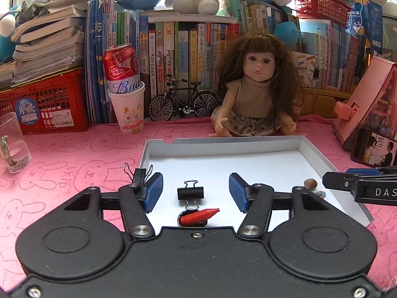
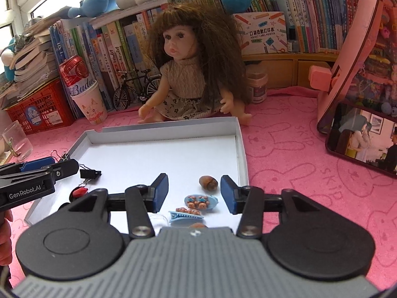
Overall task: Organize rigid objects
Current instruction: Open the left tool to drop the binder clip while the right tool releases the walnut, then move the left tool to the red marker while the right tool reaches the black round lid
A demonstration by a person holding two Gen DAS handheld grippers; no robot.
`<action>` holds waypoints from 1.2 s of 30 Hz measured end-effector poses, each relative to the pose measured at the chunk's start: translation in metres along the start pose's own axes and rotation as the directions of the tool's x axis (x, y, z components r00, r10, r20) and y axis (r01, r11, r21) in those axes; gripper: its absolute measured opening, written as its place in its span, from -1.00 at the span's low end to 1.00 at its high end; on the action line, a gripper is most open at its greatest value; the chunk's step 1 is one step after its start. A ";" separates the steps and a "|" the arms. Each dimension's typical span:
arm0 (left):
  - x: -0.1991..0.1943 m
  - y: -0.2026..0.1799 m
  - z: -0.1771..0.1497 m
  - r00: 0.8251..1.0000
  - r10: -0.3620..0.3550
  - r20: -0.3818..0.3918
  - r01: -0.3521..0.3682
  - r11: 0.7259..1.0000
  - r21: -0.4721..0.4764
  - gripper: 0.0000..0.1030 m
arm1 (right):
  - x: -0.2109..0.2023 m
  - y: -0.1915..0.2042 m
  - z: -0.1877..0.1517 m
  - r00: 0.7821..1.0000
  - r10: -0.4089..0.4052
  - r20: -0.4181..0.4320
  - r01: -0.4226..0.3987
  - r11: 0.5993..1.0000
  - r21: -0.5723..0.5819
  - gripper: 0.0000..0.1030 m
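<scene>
Left gripper over the near left part of the shallow white cardboard tray; jaws apart, nothing gripped. Between its blue pads, on the tray floor: a black metal binder clip, and nearer, a red crayon stub lying across a small round black object. A second black binder clip straddles the tray's left rim, just beyond the left pad.

Right gripper over the near right part of the tray; jaws apart, empty. Between its pads: a brown nut-like lump, a light-blue hair clip with tiny bears, and another blue clip nearer.
</scene>
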State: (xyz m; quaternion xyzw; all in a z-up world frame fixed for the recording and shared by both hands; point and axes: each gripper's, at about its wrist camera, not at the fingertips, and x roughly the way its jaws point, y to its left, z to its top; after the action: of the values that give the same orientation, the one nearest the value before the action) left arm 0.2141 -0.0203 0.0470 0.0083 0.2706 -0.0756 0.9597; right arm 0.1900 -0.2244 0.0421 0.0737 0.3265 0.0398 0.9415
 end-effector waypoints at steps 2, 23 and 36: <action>-0.012 -0.001 -0.003 1.000 -0.007 0.009 0.007 1.000 0.005 0.21 | -0.011 0.006 -0.002 1.000 0.004 0.024 -0.003 1.000 -0.017 0.42; -0.081 -0.014 -0.056 0.996 -0.085 -0.018 0.086 0.996 0.019 0.37 | -0.069 0.032 -0.050 0.991 0.090 0.102 -0.079 0.991 -0.112 0.72; -0.098 -0.019 -0.086 0.994 -0.099 -0.038 0.100 0.995 0.028 0.38 | -0.085 0.029 -0.079 0.989 0.105 0.108 -0.090 0.987 -0.132 0.74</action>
State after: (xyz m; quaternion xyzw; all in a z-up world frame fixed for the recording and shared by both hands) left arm 0.0846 -0.0200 0.0249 0.0107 0.2871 -0.1274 0.9493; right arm 0.0738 -0.1971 0.0372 0.0318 0.2647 0.1024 0.9583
